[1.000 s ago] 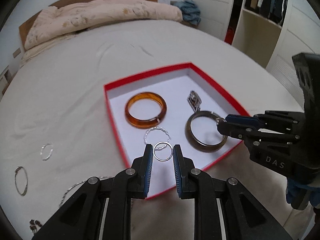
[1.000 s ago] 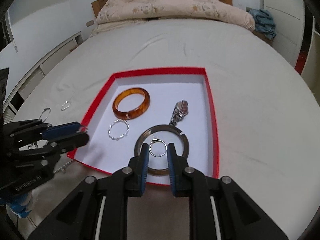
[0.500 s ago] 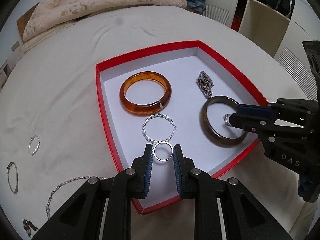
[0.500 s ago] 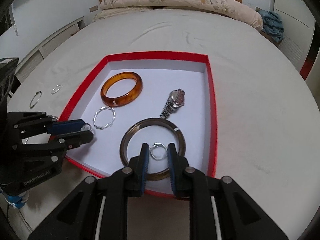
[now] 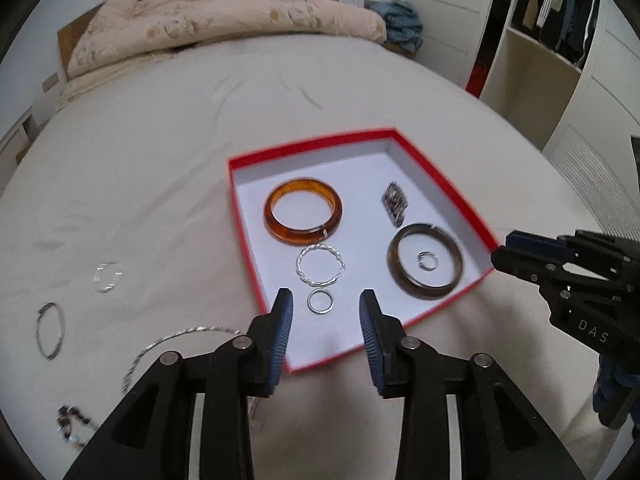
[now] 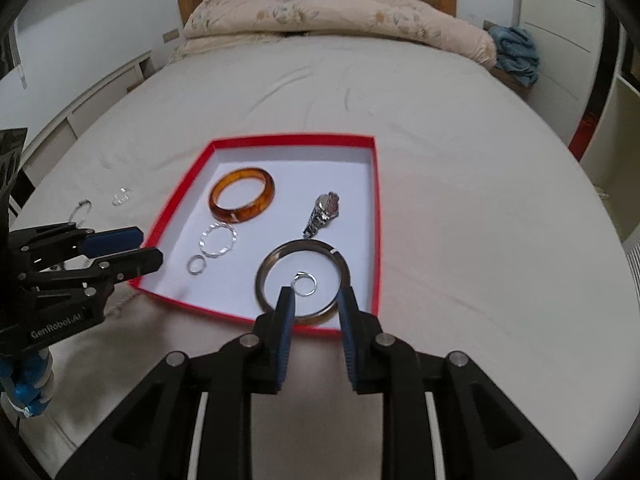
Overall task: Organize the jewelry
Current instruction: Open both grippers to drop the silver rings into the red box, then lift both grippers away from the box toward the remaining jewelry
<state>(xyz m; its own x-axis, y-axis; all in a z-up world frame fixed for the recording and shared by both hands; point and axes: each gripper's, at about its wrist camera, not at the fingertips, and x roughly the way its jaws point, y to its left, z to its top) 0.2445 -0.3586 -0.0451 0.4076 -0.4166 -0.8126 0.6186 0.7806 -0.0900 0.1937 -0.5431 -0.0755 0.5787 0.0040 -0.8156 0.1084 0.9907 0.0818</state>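
Note:
A red-rimmed white tray (image 5: 440, 168) (image 6: 378, 216) lies on the bed. In it are an amber bangle (image 5: 303, 211) (image 6: 242, 194), a dark bangle (image 5: 425, 265) (image 6: 303, 282), a twisted silver hoop (image 5: 320, 269) (image 6: 218, 239), a watch (image 5: 395, 203) (image 6: 323, 213), a plain silver ring (image 5: 320, 301) (image 6: 195, 264) and a small ring (image 5: 427, 260) (image 6: 305, 283) inside the dark bangle. My left gripper (image 5: 326, 305) is open, just behind the plain ring. My right gripper (image 6: 316, 302) is open, just behind the small ring.
Loose pieces lie on the sheet left of the tray: a small silver ring (image 5: 107, 277) (image 6: 121, 196), a thin hoop (image 5: 50, 330) (image 6: 80, 210), a silver chain (image 5: 176, 340) and a beaded piece (image 5: 72, 426). A duvet (image 6: 336, 12) and a wardrobe (image 5: 560, 40) lie beyond.
Both grippers opened and let their rings drop into the tray, then drew back and up. The left ring lies below the twisted hoop; the right ring lies inside the dark bangle.

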